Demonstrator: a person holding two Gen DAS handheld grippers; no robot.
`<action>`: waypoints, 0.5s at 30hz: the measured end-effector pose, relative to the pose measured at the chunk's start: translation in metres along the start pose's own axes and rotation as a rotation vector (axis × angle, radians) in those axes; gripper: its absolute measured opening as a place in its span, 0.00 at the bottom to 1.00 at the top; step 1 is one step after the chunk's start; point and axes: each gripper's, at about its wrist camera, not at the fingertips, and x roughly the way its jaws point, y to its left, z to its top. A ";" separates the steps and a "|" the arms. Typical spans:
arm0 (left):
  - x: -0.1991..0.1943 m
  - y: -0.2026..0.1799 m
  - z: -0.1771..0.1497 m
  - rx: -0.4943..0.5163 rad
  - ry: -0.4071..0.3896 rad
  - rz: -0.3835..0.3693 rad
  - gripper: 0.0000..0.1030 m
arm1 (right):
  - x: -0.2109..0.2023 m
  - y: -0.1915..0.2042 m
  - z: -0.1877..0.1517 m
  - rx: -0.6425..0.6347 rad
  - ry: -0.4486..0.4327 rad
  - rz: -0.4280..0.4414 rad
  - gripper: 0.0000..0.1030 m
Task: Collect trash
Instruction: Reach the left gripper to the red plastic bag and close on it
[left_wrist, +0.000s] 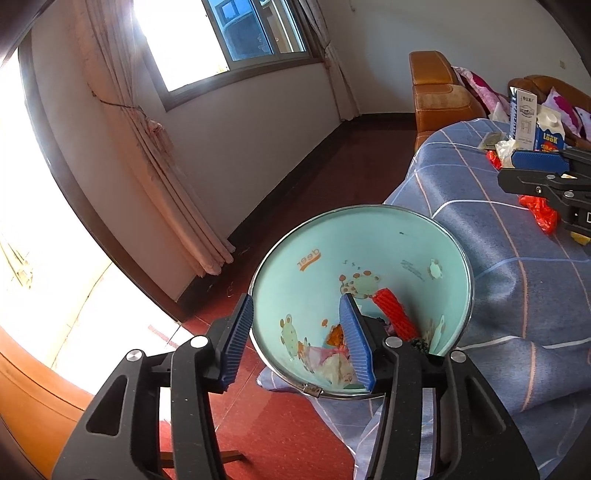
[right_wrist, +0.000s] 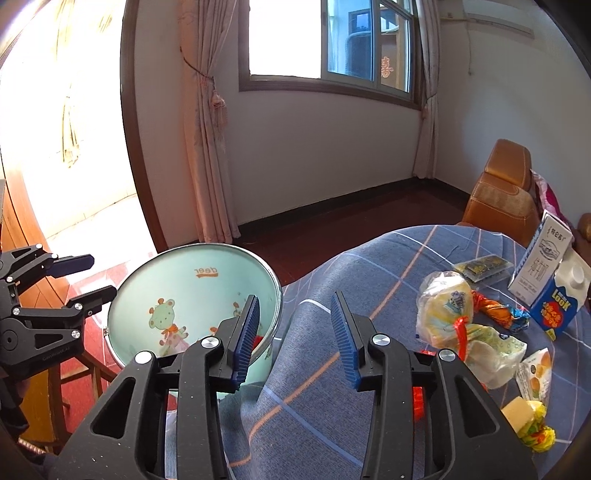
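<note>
Both tongs are spread and hold nothing: your left gripper (left_wrist: 301, 339) has its jaws wide apart over the mouth of the bin, and your right gripper (right_wrist: 293, 336) has its jaws apart above the table edge, just beside the bin.

From the bin outward, you can take the scene from large to small. The table (right_wrist: 369, 273) with the blue checked cloth stands right next to the bin, on the side of the right gripper. The bin (left_wrist: 369, 258) itself, pale green with cartoon animals and the word "deer", sits lower than the table top, against its edge. Inside it you already have some trash: a red ribbed piece (left_wrist: 393, 312), some pale wrappers (left_wrist: 332, 365) and a small orange scrap near the bottom. So I judge that part of the collecting is done.

Much is left, all of it on the table and well apart from the bin. Farthest away stand a white carton (right_wrist: 541, 258) and a blue "Look" carton (right_wrist: 561, 299), both upright. Nearer to the bin lies a clear plastic bag (right_wrist: 447, 306) tied with red, and a second printed bag (right_wrist: 495, 350) touching it. Then come smaller things: a dark flat packet (right_wrist: 484, 267), a twisted foil wrapper (right_wrist: 498, 308), a small snack packet (right_wrist: 535, 373) and a yellow crumpled wrapper (right_wrist: 532, 421).

Your right gripper is the closer one to these.
</note>
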 end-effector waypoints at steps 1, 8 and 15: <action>-0.001 0.000 0.000 0.000 -0.003 0.001 0.52 | -0.001 -0.001 0.000 0.002 -0.002 -0.001 0.40; -0.006 -0.012 0.002 -0.013 -0.012 -0.041 0.63 | -0.031 -0.013 -0.009 0.016 -0.033 -0.035 0.42; -0.007 -0.071 0.017 0.063 -0.027 -0.150 0.64 | -0.095 -0.084 -0.051 0.149 -0.056 -0.193 0.47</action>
